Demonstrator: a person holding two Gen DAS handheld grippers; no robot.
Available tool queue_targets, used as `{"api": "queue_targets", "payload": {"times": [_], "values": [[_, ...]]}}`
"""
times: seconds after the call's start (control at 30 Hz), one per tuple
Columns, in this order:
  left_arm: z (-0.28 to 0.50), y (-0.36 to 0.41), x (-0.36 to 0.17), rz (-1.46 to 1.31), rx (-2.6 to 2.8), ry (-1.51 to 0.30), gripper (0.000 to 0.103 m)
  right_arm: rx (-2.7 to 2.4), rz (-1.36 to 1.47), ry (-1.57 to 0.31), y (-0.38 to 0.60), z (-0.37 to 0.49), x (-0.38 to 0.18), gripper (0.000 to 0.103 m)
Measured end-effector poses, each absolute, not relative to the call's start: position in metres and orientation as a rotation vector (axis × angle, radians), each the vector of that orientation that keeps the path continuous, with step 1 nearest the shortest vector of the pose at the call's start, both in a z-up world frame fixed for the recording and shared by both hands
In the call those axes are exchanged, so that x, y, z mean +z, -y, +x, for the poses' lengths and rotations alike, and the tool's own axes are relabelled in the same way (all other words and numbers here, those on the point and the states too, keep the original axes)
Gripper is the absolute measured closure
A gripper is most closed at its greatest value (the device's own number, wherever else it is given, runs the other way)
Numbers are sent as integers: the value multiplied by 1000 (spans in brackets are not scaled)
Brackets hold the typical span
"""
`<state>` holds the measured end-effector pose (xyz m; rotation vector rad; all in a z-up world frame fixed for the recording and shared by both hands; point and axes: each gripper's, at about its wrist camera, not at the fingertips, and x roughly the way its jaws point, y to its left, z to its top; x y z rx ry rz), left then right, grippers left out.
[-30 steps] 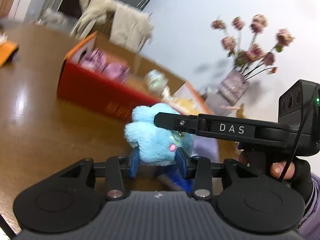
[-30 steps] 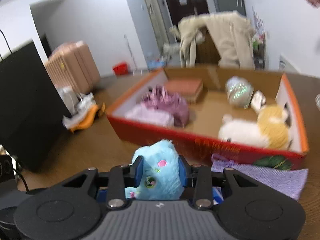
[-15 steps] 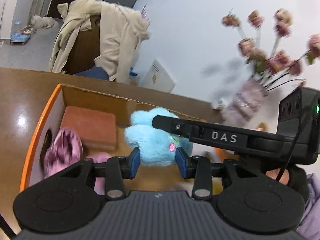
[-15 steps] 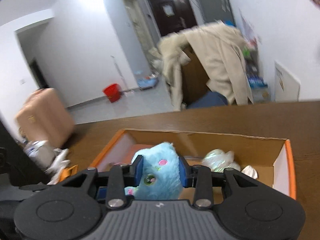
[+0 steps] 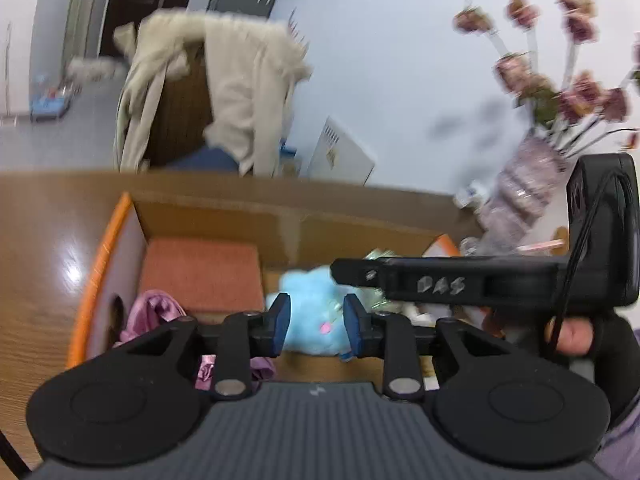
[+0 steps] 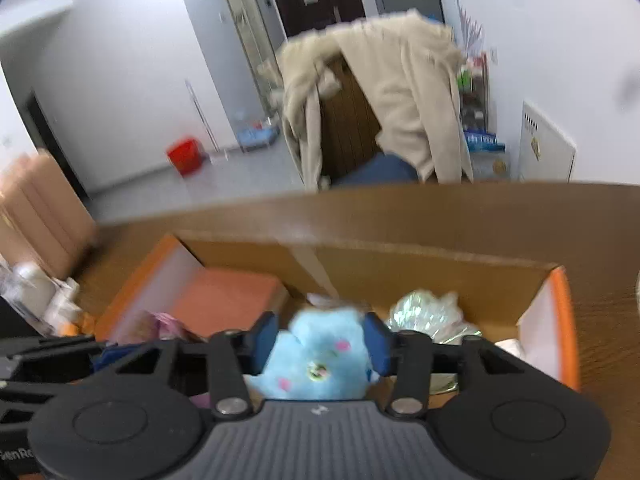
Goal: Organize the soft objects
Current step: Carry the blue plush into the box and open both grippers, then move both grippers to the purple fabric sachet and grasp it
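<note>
Hanging over the open cardboard box [image 6: 436, 276], the blue plush toy [image 6: 316, 356] sits between the blue pads of the right gripper [image 6: 318, 344], whose jaws are opening; the pads [image 6: 376, 342] stand at the toy's flanks, and I cannot tell whether they press it. In the right wrist view the toy's face, with a round eye and pink spots, turns toward the camera; its long axis cannot be made out.

In the left wrist view the toy [image 5: 316, 316] lies beyond the left gripper [image 5: 314, 324], whose jaws are closing and set narrow, with nothing clearly pinched.

Inside the box rest an orange-brown pad [image 5: 200, 272] at the back left, pink fabric [image 5: 154, 312] beside it, and a shiny crumpled bundle [image 6: 432, 314] on the right. The box stands on a wooden table [image 5: 36, 248].
</note>
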<state>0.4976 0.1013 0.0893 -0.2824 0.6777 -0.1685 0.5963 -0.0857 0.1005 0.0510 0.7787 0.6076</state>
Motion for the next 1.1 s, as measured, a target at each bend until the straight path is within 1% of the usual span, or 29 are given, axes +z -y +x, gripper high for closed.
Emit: {"api": "queue_targets", "payload": {"times": [0.13, 0.23, 0.27, 0.33, 0.4, 0.47, 0.57, 0.67, 0.7, 0.87, 0.97, 1.1], "values": [[442, -94, 132, -201, -139, -578, 66, 601, 48, -680, 116, 550, 156, 51], [387, -80, 147, -155, -116, -496, 51, 620, 39, -588, 147, 492, 187, 48], [369, -72, 148, -135, -108, -474, 51, 626, 35, -563, 157, 472, 193, 47], [337, -57, 146, -110, -104, -442, 47, 624, 15, -479, 173, 427, 199, 47], [305, -44, 140, -118, -98, -420, 39, 598, 11, -394, 184, 392, 201, 47], [279, -38, 133, -133, -110, -406, 34, 564, 17, -322, 193, 360, 199, 46], [243, -28, 125, -147, -119, -404, 33, 555, 39, -299, 198, 322, 199, 44], [204, -25, 116, -137, -128, -374, 25, 555, 48, -297, 202, 281, 188, 36], [193, -27, 110, -139, -125, -372, 25, 555, 47, -304, 201, 269, 180, 34], [154, -35, 79, -124, -106, -405, 22, 535, 59, -337, 208, 212, 118, 33], [147, -41, 65, -142, -113, -436, 22, 510, 49, -399, 209, 200, 84, 32], [148, -42, 61, -144, -111, -440, 21, 438, -83, -419, 203, 185, 64, 33]]}}
